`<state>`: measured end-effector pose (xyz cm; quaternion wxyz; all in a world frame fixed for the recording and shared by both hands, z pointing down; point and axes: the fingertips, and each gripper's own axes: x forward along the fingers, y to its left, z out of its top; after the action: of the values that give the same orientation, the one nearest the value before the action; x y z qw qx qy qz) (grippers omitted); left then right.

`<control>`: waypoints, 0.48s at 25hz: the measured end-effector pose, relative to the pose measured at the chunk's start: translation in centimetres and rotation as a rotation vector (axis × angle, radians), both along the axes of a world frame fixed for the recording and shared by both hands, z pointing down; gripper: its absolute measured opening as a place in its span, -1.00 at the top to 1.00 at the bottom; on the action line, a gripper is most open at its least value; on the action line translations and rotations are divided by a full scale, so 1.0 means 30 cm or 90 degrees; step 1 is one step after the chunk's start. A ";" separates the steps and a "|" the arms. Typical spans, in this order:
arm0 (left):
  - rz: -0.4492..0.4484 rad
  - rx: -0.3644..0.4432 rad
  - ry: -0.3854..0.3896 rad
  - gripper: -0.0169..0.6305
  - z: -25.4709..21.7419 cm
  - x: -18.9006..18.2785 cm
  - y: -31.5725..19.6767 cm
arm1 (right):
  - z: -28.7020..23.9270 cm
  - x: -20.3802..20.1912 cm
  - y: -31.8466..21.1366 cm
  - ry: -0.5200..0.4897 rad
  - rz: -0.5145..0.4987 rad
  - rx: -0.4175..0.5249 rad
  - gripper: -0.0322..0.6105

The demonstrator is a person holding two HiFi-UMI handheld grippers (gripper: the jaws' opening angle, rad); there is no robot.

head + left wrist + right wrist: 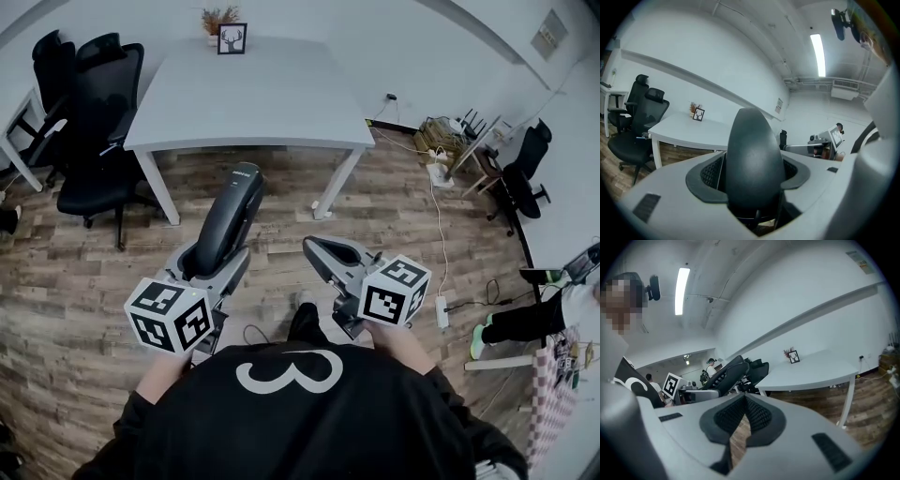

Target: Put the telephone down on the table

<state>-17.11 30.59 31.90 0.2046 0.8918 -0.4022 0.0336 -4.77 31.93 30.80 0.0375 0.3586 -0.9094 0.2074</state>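
The black telephone handset (230,217) sticks up and forward out of my left gripper (214,267), which is shut on its lower end. In the left gripper view the handset (754,159) fills the gap between both pads. It hangs in the air over the wooden floor, short of the white table (253,94). My right gripper (317,247) is beside it to the right, shut with nothing in it. In the right gripper view its pads (757,413) meet at the tips, with the handset (729,373) off to the left. The table (811,369) stands ahead.
A framed deer picture (232,38) and a small plant (217,17) sit at the table's far edge. Black office chairs (94,112) stand left of the table. Cables and a power strip (441,311) lie on the floor at right, near another chair (525,173) and a person's legs (525,319).
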 end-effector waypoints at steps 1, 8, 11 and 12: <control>0.004 -0.002 -0.002 0.05 0.003 0.016 -0.006 | 0.003 0.014 -0.009 -0.006 0.001 -0.003 0.88; -0.002 -0.027 -0.034 0.05 0.052 0.094 -0.153 | 0.079 0.090 -0.179 -0.042 -0.010 -0.029 0.88; -0.009 -0.041 -0.047 0.05 0.072 0.149 -0.269 | 0.097 0.160 -0.311 -0.063 -0.011 -0.035 0.88; -0.009 -0.044 -0.051 0.05 0.078 0.176 -0.316 | 0.101 0.192 -0.363 -0.069 -0.009 -0.037 0.88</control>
<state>-11.82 21.11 34.23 0.2191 0.8794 -0.4148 0.0816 0.99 21.04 33.83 -0.0001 0.3394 -0.9061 0.2524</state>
